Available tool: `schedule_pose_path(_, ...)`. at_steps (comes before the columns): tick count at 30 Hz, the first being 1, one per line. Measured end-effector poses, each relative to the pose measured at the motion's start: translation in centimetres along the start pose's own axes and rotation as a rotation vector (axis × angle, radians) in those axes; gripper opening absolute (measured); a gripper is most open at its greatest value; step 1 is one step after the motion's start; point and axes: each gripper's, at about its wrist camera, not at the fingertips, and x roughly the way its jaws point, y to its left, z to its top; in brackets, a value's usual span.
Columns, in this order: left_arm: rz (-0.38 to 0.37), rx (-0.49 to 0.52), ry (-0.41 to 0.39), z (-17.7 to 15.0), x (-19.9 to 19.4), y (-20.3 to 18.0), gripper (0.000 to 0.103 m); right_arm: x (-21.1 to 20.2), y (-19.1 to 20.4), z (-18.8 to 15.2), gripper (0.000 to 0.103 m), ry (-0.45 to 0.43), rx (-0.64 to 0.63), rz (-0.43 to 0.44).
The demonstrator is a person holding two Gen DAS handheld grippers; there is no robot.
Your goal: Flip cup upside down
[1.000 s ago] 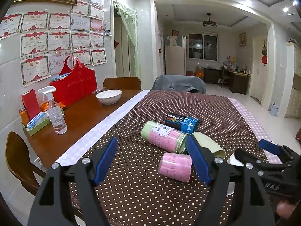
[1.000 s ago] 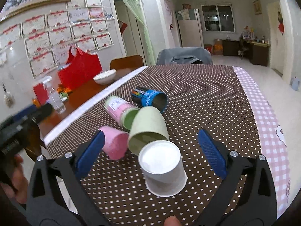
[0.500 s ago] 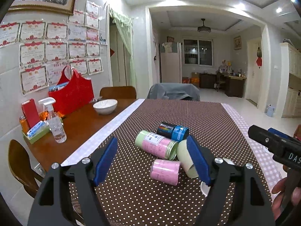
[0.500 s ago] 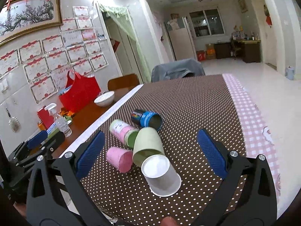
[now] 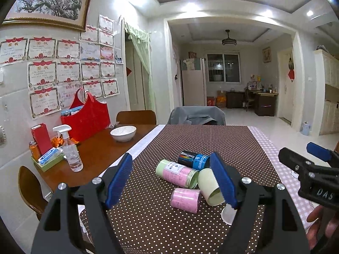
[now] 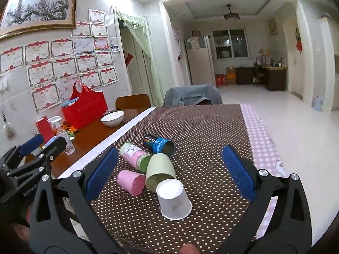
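Observation:
A white cup (image 6: 174, 201) stands upside down on the dotted brown tablecloth (image 6: 201, 131); only its edge shows in the left wrist view (image 5: 227, 213). Behind it lie a pale green cup (image 6: 160, 172), a pink cup (image 6: 130, 182), a pink-and-green cup (image 6: 135, 157) and a blue-and-black cup (image 6: 159, 144), all on their sides. My right gripper (image 6: 169, 169) is open and empty, raised above and short of the cups. My left gripper (image 5: 171, 180) is open and empty, raised to their left.
A white bowl (image 5: 123, 133), red bag (image 5: 88, 116) and spray bottle (image 5: 71, 150) stand on the bare wood at the left. A grey-draped chair (image 5: 197, 116) stands at the table's far end. The pink checked edge (image 6: 260, 146) runs along the right.
Both grippers have risen and pulled back from the cups, so the cups look smaller and lower. The cups have not moved.

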Motion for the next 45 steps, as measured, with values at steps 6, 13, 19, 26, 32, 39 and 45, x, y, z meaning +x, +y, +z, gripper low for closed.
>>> schedule_pose_path(6,-0.009,0.001,-0.001,0.0,-0.7,-0.4,0.081,-1.5,0.8,-0.5,0.097,-0.032,-0.037,-0.038)
schedule_pose_path(13,-0.012,0.004,-0.015,0.1,-1.6,-0.8,0.083,-1.8,0.6,-0.7,0.097,-0.036,-0.028,-0.057)
schedule_pose_path(19,-0.001,-0.004,-0.022,0.1,-1.6,-0.6,0.084,-1.8,0.6,-0.8,0.097,-0.037,-0.024,-0.064)
schedule_pose_path(26,-0.008,0.006,-0.014,-0.1,-1.3,-0.8,0.084,-1.8,0.8,-0.8,0.097,-0.037,-0.024,-0.068)
schedule_pose_path(32,-0.003,0.004,-0.013,-0.2,-1.3,-0.9,0.084,-1.8,0.8,-0.9,0.097,-0.037,-0.024,-0.069)
schedule_pose_path(39,-0.002,0.003,-0.012,-0.2,-1.2,-0.9,0.084,-1.7,1.0,-1.2,0.097,-0.032,-0.028,-0.067)
schedule_pose_path(45,-0.002,0.004,-0.011,-0.3,-1.2,-0.9,0.084,-1.5,0.9,-1.2,0.097,-0.025,-0.025,-0.062)
